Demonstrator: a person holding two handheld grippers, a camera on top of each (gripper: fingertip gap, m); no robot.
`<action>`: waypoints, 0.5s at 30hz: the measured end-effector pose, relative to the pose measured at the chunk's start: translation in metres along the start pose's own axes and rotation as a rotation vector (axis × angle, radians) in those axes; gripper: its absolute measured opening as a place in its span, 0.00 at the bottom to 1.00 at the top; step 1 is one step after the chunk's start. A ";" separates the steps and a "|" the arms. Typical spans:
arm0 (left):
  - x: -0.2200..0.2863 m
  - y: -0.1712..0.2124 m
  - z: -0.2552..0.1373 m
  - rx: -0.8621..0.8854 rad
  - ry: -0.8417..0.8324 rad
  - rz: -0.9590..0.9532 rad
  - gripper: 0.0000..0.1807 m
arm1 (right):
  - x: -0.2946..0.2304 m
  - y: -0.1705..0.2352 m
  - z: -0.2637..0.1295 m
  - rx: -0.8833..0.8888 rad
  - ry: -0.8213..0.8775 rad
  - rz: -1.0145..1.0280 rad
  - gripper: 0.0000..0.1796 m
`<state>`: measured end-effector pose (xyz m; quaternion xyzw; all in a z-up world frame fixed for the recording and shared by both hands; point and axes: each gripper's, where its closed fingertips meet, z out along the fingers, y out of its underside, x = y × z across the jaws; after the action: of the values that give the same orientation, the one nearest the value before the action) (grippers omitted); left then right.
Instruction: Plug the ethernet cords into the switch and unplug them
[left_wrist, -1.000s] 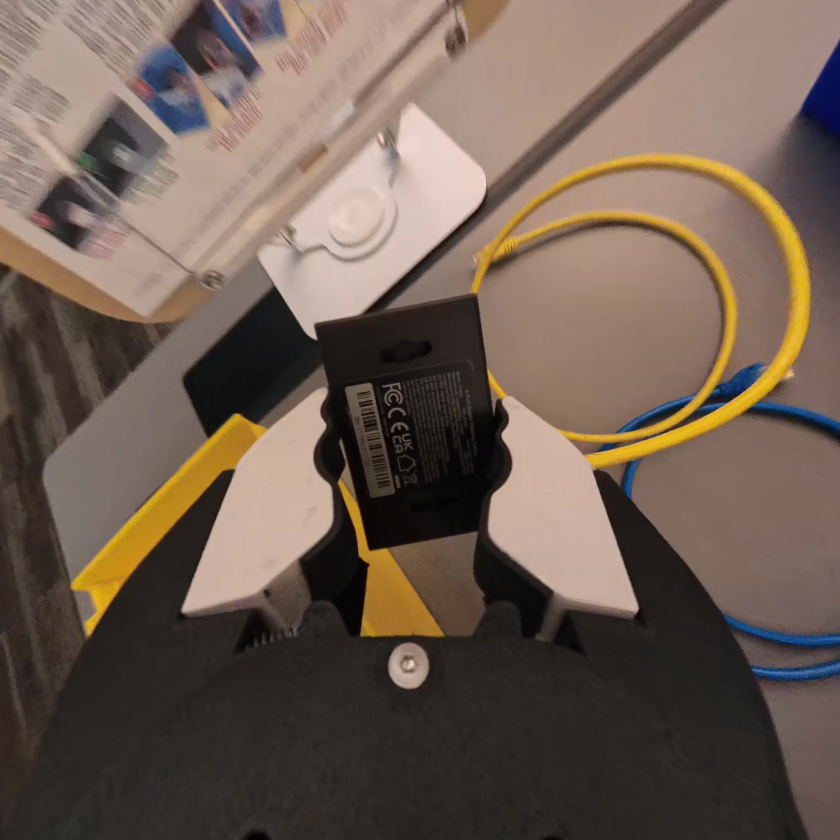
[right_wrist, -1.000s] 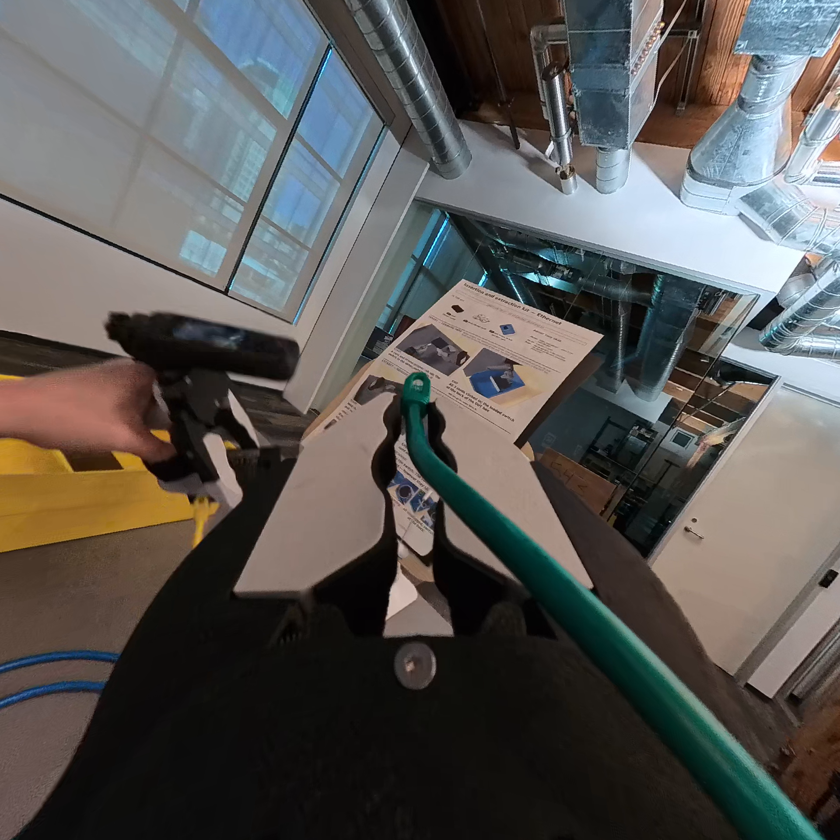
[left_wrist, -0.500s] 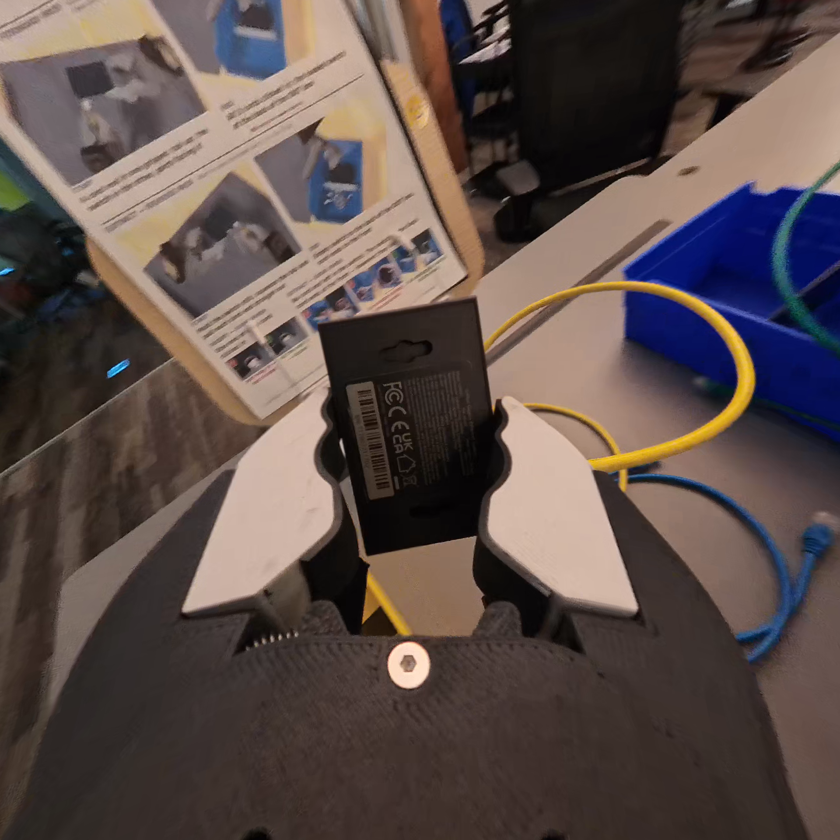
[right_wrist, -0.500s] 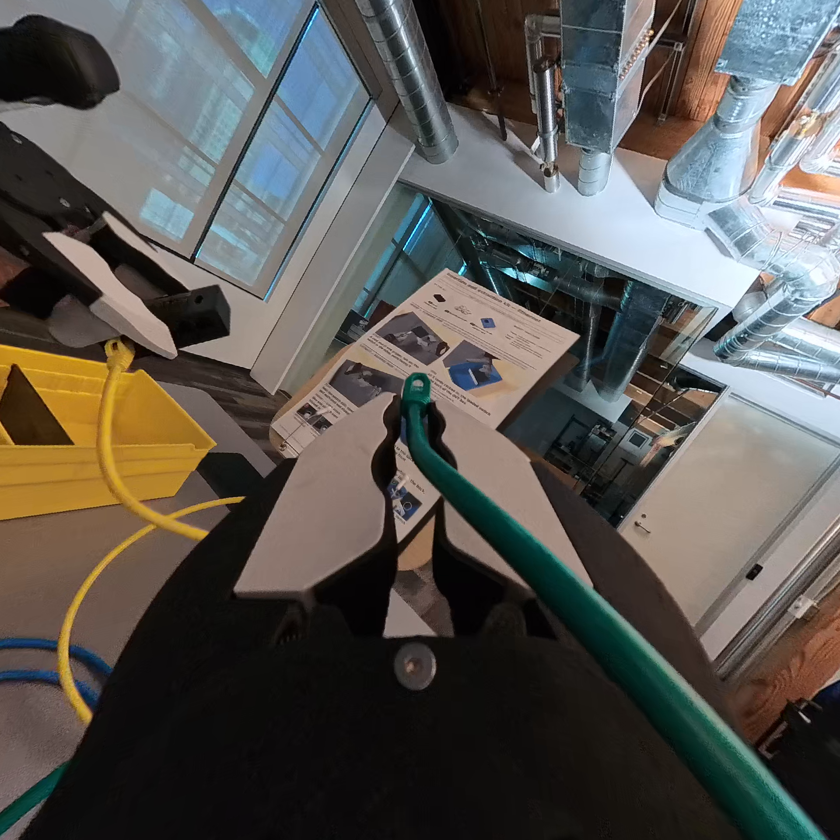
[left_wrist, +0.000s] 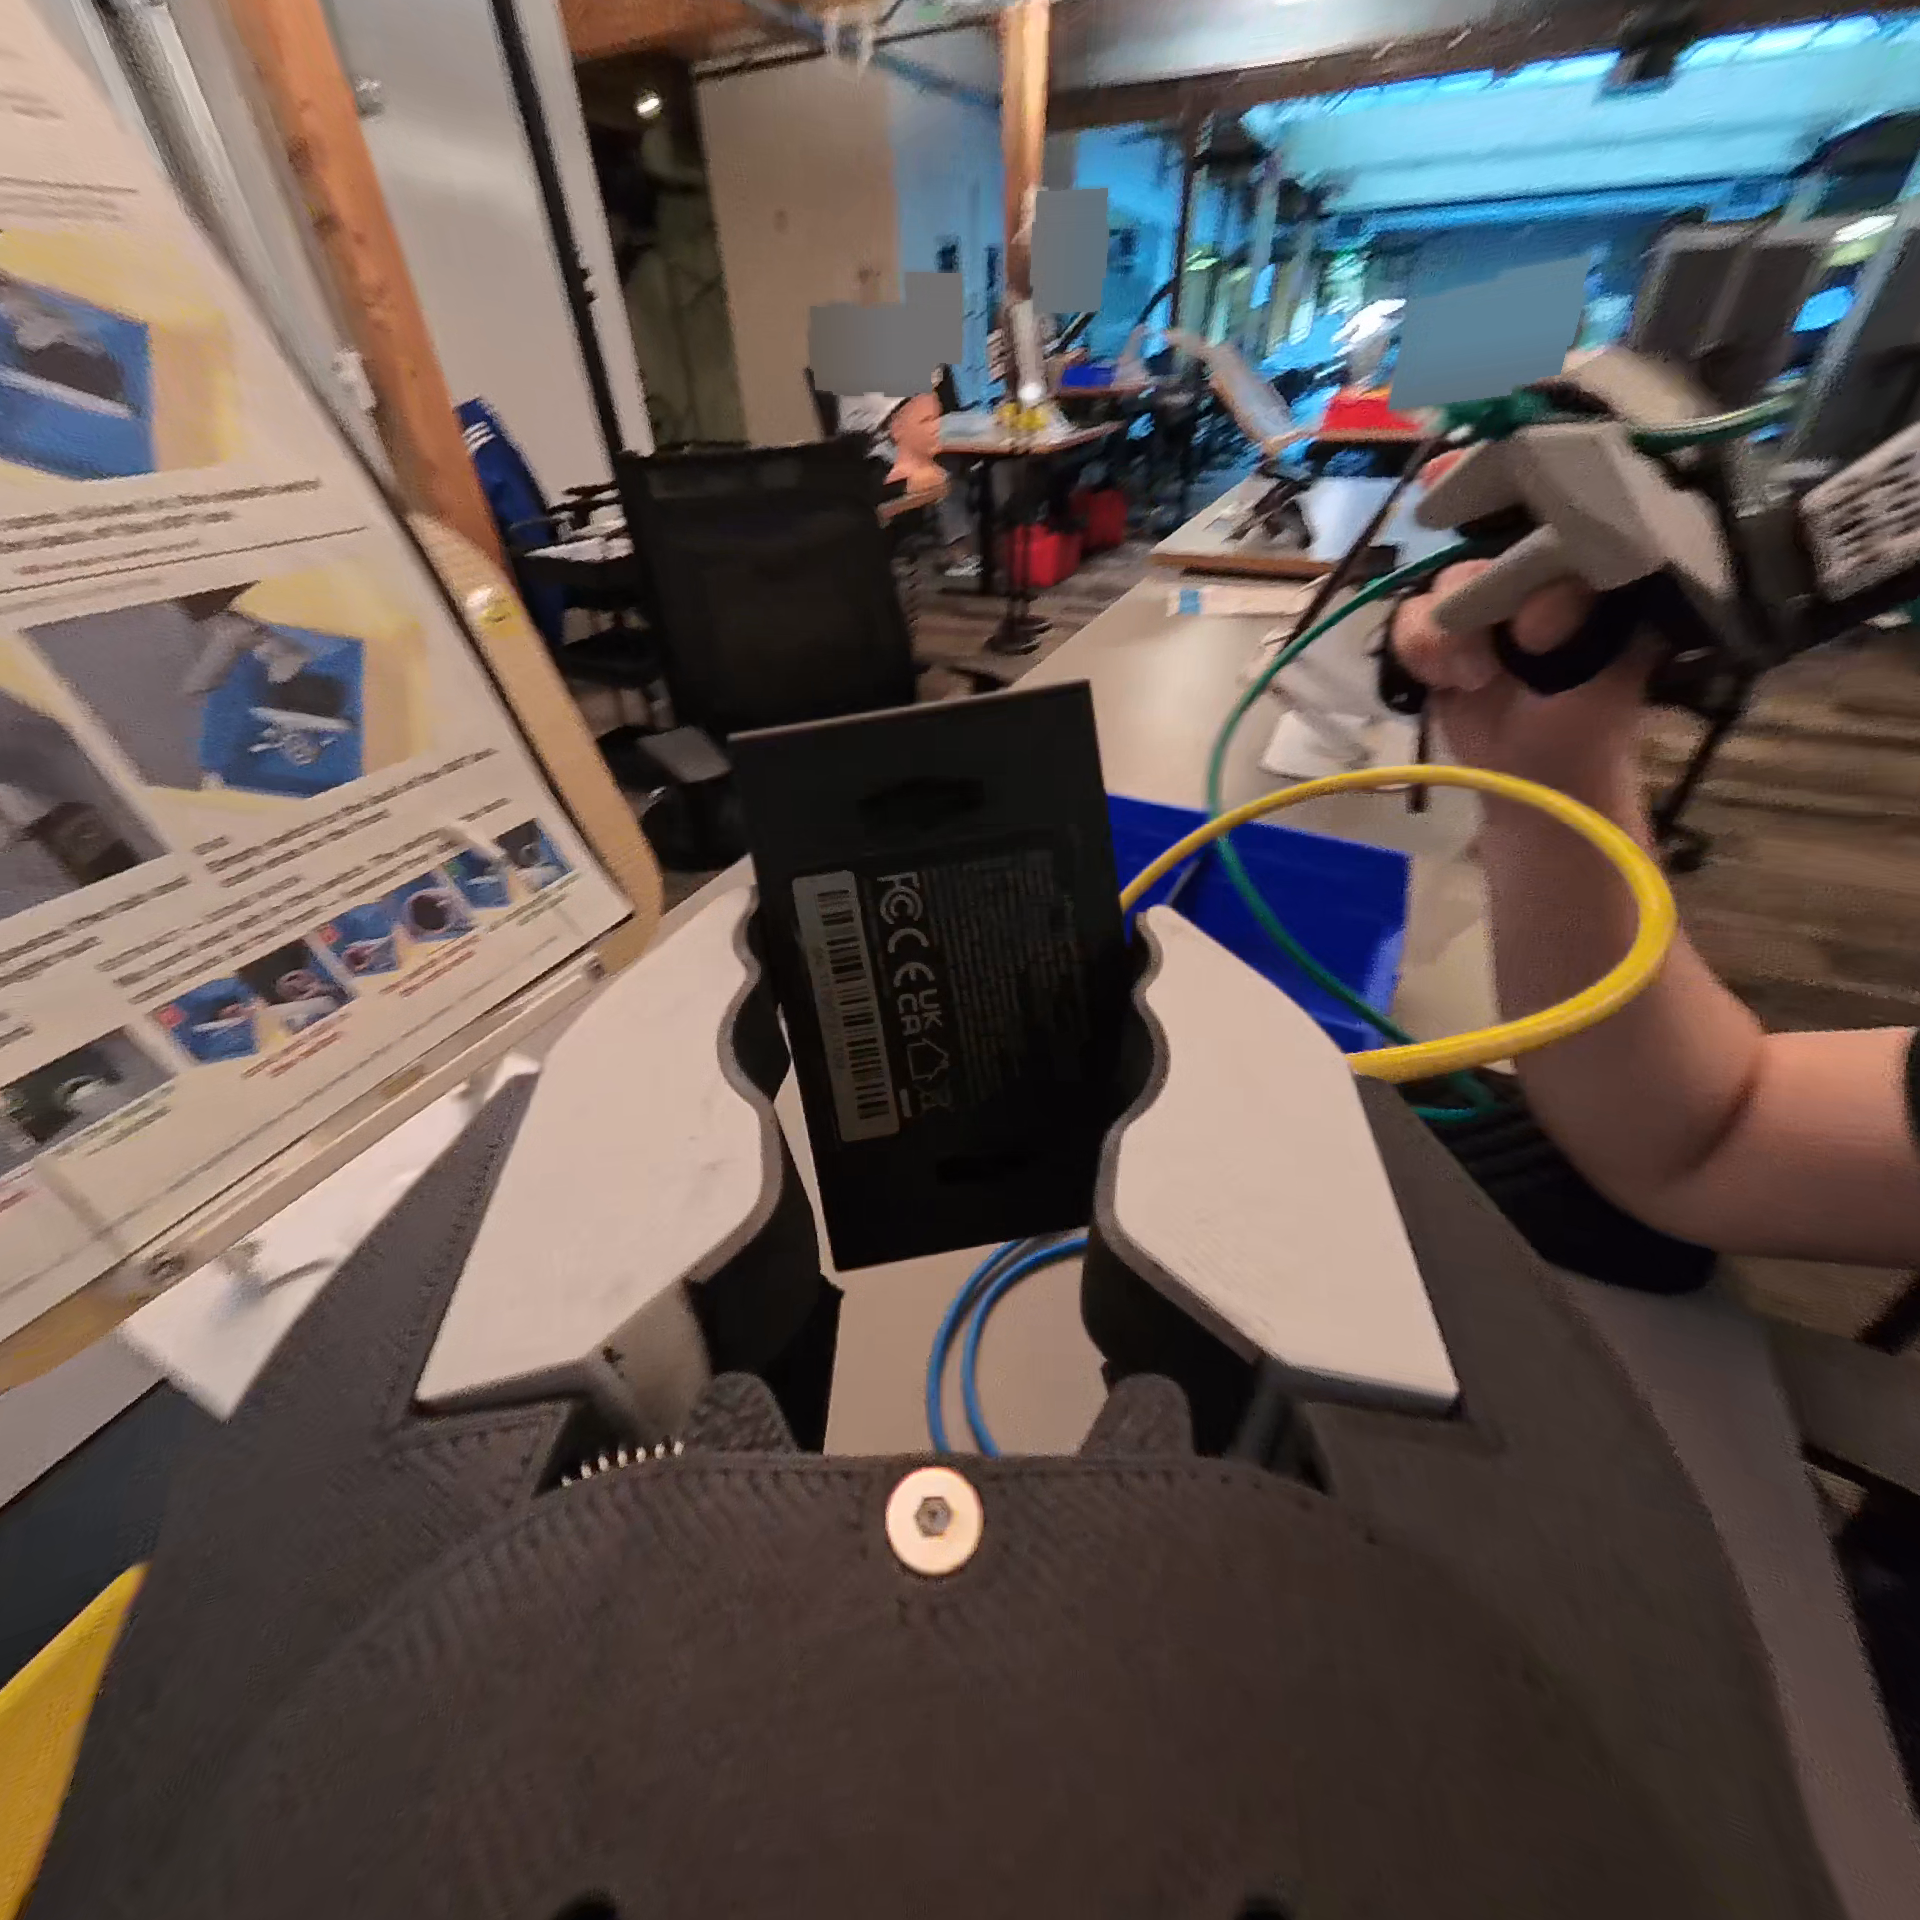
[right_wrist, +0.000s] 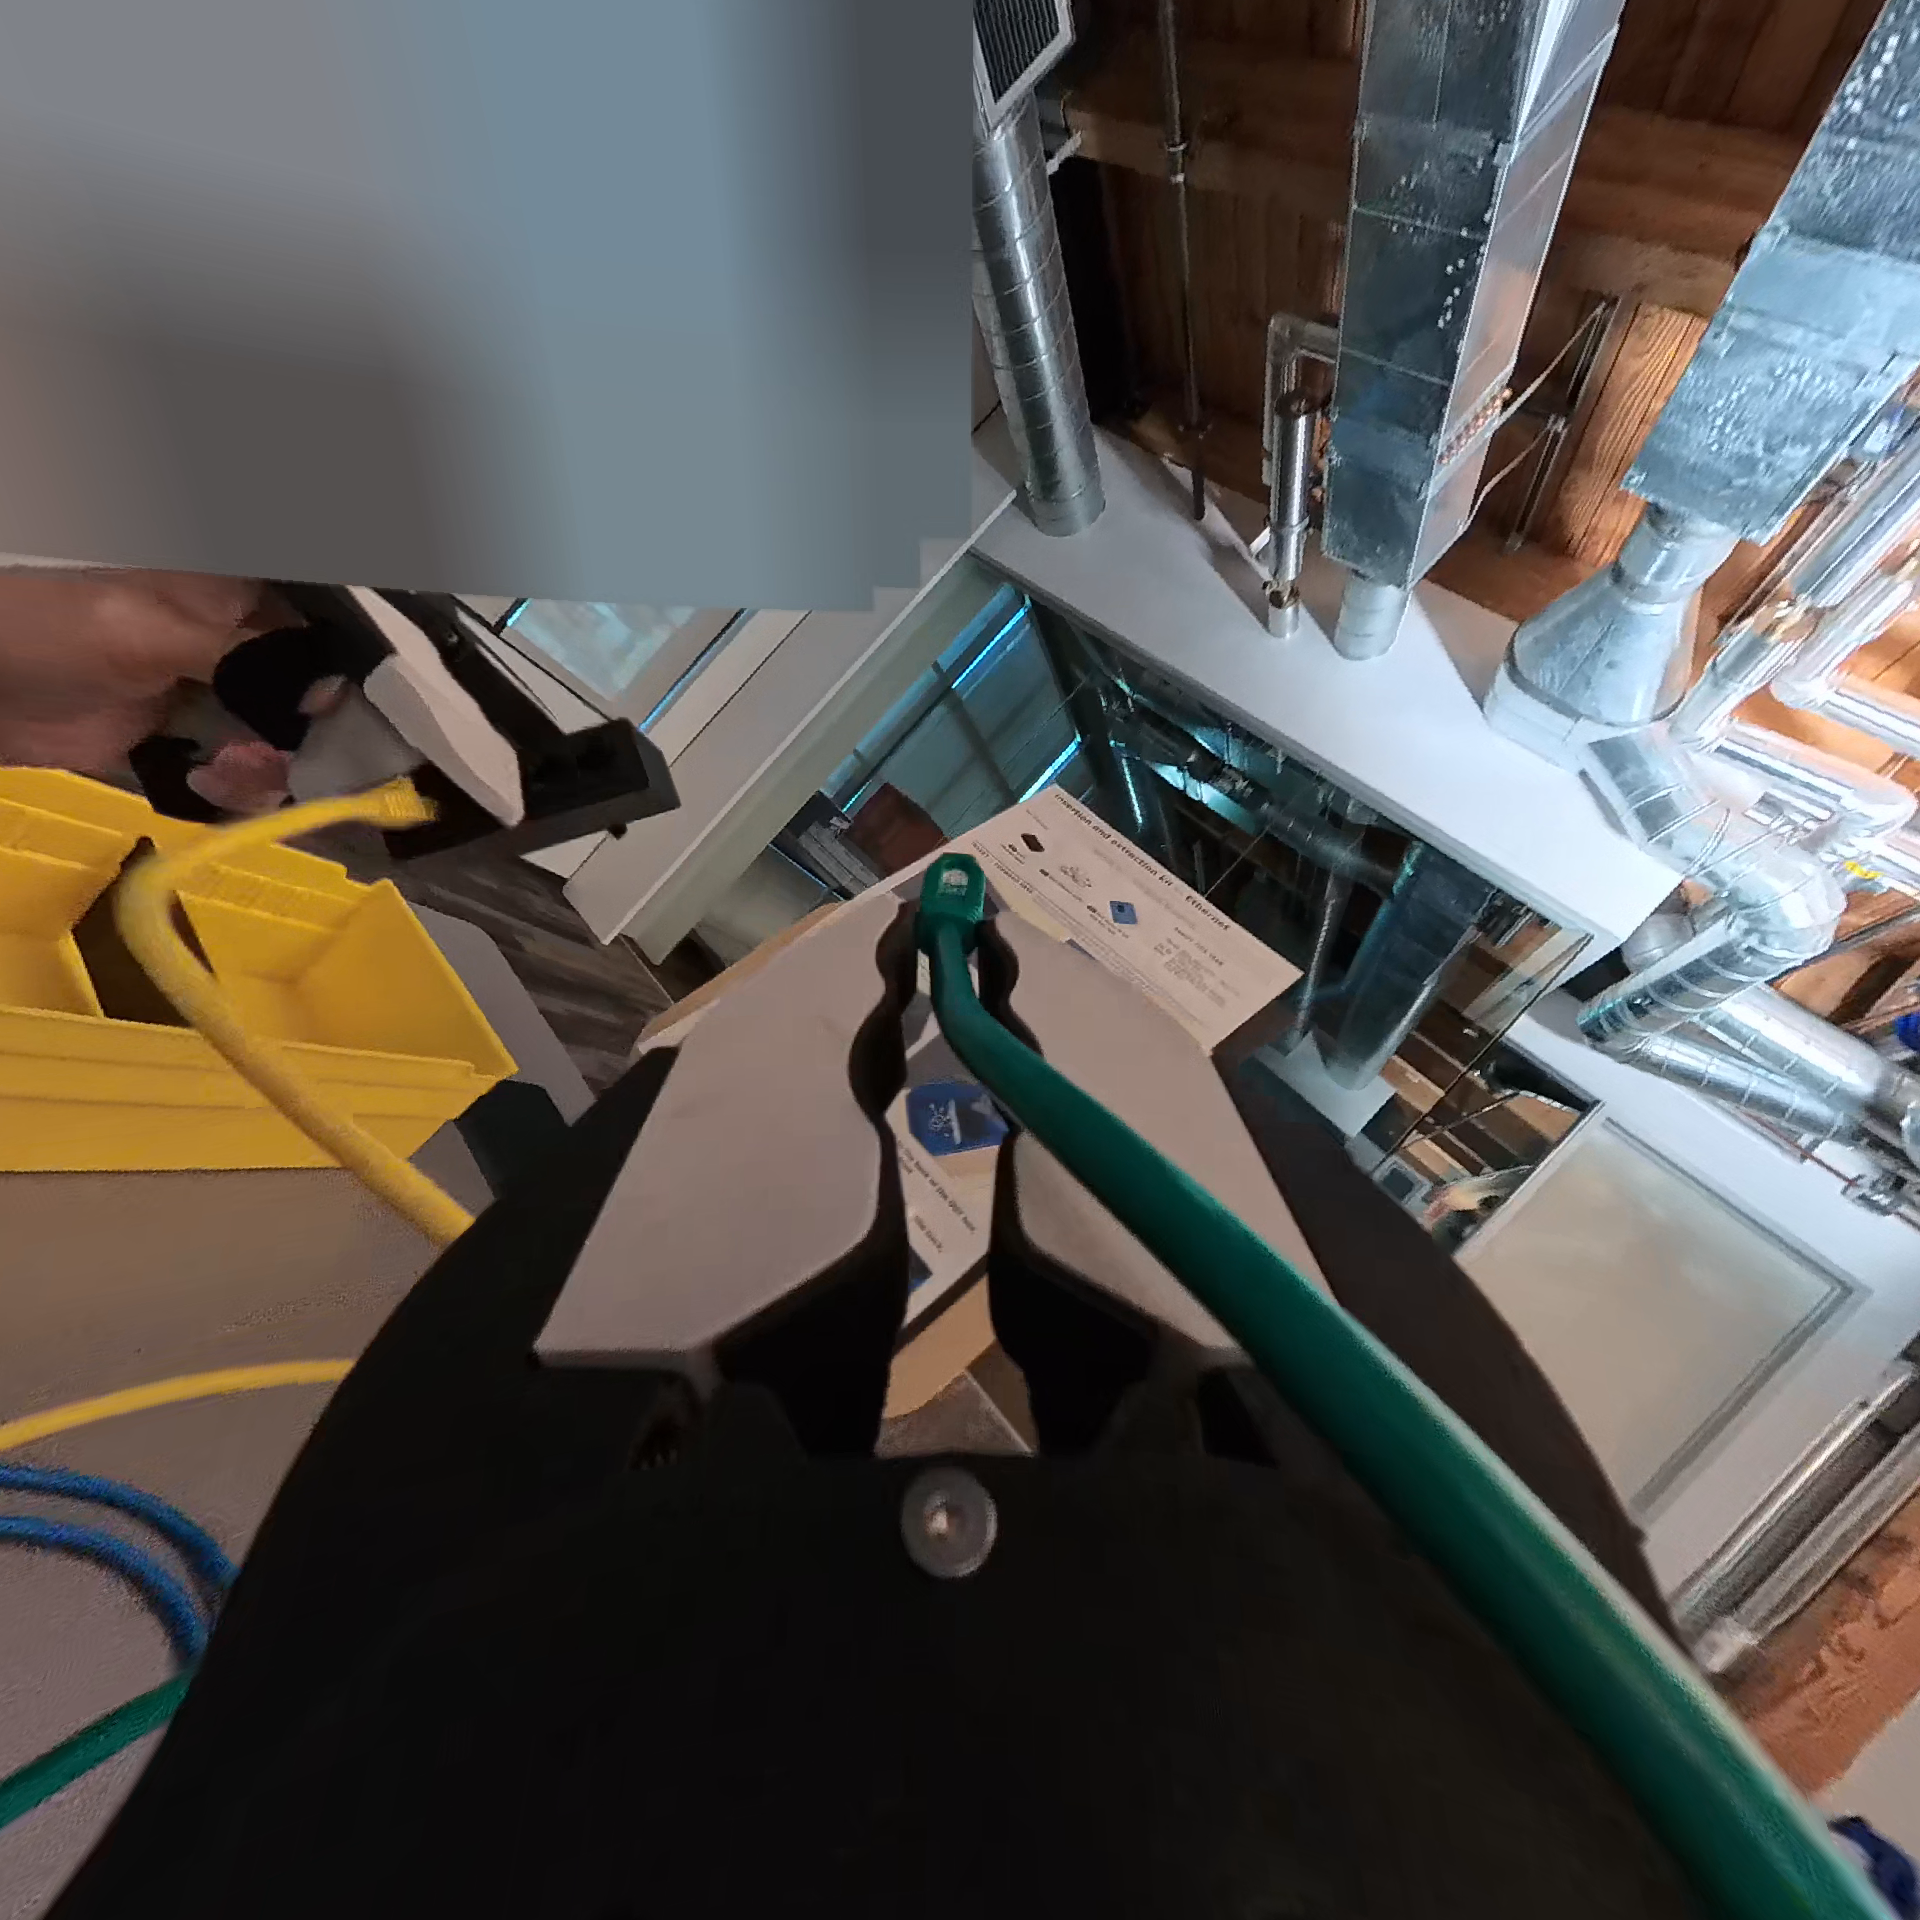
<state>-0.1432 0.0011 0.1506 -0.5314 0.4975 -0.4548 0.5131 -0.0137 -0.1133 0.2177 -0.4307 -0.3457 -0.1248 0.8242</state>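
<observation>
My left gripper (left_wrist: 948, 920) is shut on the black switch (left_wrist: 966, 1039) and holds it up in the air, labelled underside toward the camera. A yellow cord (left_wrist: 1621, 862) loops out from behind the switch. In the right wrist view its plug (right_wrist: 400, 802) sits in the switch (right_wrist: 582, 774) at upper left. My right gripper (right_wrist: 951, 920) is shut on the green cord (right_wrist: 1143, 1143) just behind its plug (right_wrist: 954, 888), which sticks out past the fingertips. In the left wrist view the right gripper (left_wrist: 1538, 457) is at upper right, apart from the switch.
A blue cord (left_wrist: 966, 1340) lies coiled on the grey table (right_wrist: 156, 1247). A blue bin (left_wrist: 1309, 904) stands behind the switch, a yellow bin (right_wrist: 260, 1039) at the table's left. A tilted instruction board (left_wrist: 260, 727) stands at the left. A hand and forearm (left_wrist: 1558, 935) hold the right gripper. About 20 cm separates my left fingertips from my right.
My left gripper has lifted and tilted up with the switch, pulling the yellow cord off the table. The switch has come closer to my right gripper, which still holds the green cord.
</observation>
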 end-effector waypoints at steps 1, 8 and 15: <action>0.007 -0.002 -0.001 0.013 0.050 -0.010 0.34 | -0.001 -0.002 -0.001 -0.005 -0.002 -0.024 0.06; 0.029 0.004 0.010 -0.017 0.203 -0.079 0.35 | -0.022 -0.010 -0.001 0.033 -0.114 -0.063 0.06; 0.036 0.015 0.035 -0.072 0.219 -0.079 0.35 | -0.068 -0.003 0.015 0.014 -0.295 -0.068 0.07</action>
<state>-0.1065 -0.0314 0.1324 -0.5160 0.5452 -0.5118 0.4178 -0.0719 -0.1096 0.1795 -0.4269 -0.4784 -0.0856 0.7626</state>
